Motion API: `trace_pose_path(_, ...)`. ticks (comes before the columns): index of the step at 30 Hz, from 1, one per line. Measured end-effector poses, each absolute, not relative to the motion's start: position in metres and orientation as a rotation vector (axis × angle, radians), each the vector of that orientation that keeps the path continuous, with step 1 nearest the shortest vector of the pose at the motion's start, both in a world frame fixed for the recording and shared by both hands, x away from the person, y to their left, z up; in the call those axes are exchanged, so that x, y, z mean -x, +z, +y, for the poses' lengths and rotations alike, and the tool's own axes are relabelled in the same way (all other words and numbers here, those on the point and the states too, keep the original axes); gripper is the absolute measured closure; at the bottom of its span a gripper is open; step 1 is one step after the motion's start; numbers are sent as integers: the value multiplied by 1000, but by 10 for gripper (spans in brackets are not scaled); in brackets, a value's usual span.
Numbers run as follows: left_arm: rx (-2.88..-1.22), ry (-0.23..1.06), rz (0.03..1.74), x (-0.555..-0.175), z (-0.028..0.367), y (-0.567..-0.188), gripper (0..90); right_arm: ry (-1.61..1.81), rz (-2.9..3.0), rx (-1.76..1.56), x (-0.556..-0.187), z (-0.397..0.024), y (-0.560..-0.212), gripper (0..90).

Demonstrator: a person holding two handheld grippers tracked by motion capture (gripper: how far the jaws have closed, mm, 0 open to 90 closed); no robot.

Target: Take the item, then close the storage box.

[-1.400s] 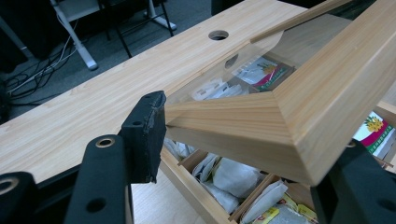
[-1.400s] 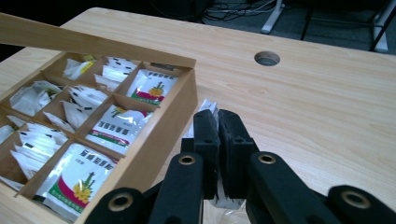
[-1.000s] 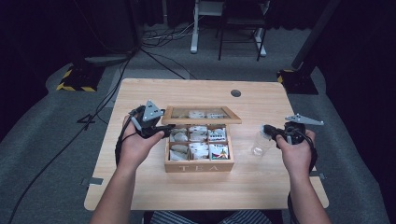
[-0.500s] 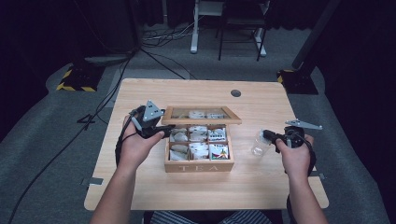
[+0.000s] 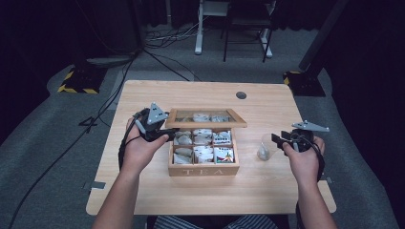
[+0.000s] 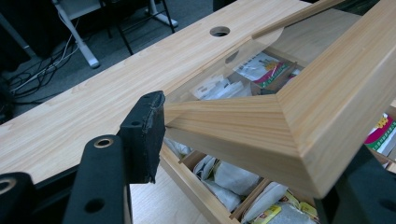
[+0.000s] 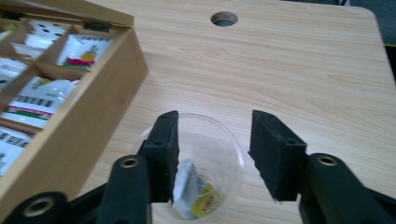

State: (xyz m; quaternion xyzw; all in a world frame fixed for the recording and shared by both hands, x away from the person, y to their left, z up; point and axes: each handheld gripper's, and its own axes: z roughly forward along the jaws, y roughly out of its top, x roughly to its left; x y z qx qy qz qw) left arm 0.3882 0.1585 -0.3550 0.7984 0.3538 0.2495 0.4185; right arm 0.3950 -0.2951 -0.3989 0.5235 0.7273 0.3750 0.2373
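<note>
Right gripper jaws just opened, apart over cup with teabag near counter's right edge, left gripper jaws clamping raised lid corner, tea box mid-counter

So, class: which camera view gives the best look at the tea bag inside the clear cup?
The right gripper view: the tea bag lies close up in the clear cup, below the open right tool. The high view shows it small and blurred. The left gripper view looks at the lid.

Wooden table with round cable hole, striped floor block, cables
</note>
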Motion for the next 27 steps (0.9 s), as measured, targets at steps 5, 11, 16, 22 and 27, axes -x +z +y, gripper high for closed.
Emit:
trace_pose_path(5, -2008, 622, 888, -387, 158, -356, 424, 1033, 1948, -1418, -398, -311, -402, 419)
trace_pose_path(11, -2006, 612, 890, -388, 159, -356, 419, 992, 1932, -1381, -410, -342, -403, 330)
trace_pose_path(16, -2008, 608, 894, -387, 159, -356, 417, 968, 1963, -1386, -418, -367, -412, 316)
trace_pose_path(22, -2008, 606, 896, -388, 158, -356, 411, 977, 2006, -1383, -421, -378, -430, 297)
trace_pose_path(27, -2011, 609, 894, -387, 158, -357, 409, 983, 2032, -1375, -421, -380, -447, 290)
